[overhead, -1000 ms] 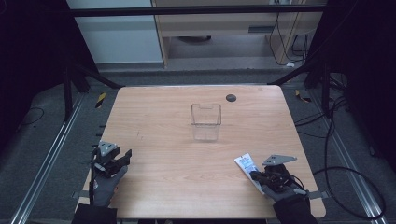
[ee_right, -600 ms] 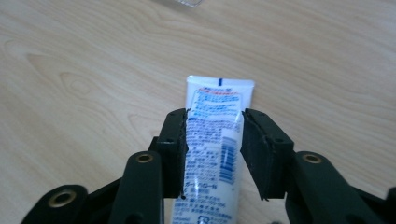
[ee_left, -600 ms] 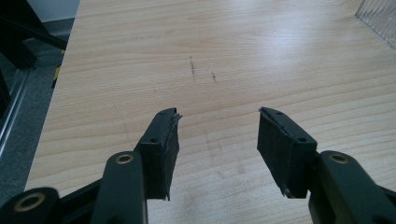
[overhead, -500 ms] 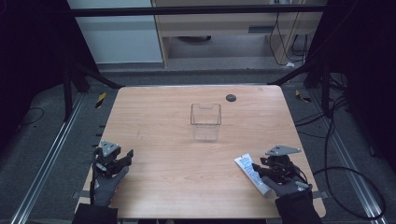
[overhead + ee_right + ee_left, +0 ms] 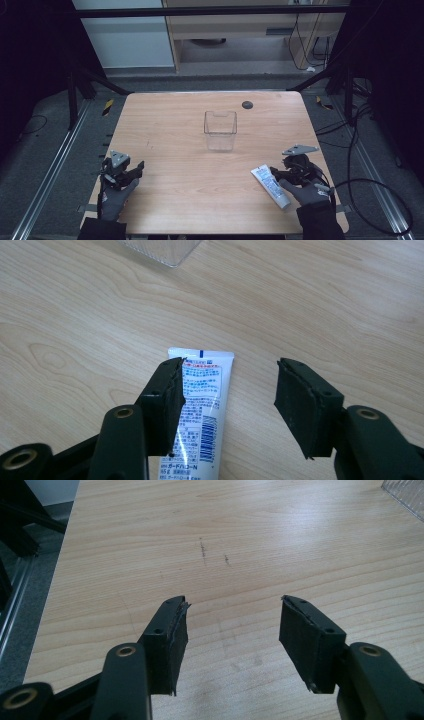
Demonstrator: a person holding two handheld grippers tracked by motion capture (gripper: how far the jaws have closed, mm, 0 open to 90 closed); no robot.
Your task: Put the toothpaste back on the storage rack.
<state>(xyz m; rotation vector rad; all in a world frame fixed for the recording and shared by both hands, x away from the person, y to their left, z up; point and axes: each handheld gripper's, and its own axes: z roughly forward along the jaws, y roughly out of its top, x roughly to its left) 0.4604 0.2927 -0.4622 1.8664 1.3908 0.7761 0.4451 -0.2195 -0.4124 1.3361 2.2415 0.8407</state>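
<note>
A white tube [image 5: 270,186] with blue and red print lies flat on the wooden table [image 5: 175,125] near its front right. In the right gripper view the tube [image 5: 202,405] lies under and just inside the left jaw, its flat crimped end pointing away. My right gripper [image 5: 278,174] [image 5: 227,405] hangs open just above it, nothing pinched. My left gripper [image 5: 136,169] [image 5: 232,640] stands open over bare wood at the front left. A clear plastic box [image 5: 220,130] stands upright mid-table.
A small dark round disc [image 5: 247,104] sits near the table's far edge. The clear box's corner [image 5: 406,494] shows top right in the left gripper view, and its base [image 5: 160,250] at the top of the right gripper view. Cables trail on the floor at right.
My right gripper has moved up and away from the table's front edge, from beside the tube to over it. The left gripper has stayed put.
</note>
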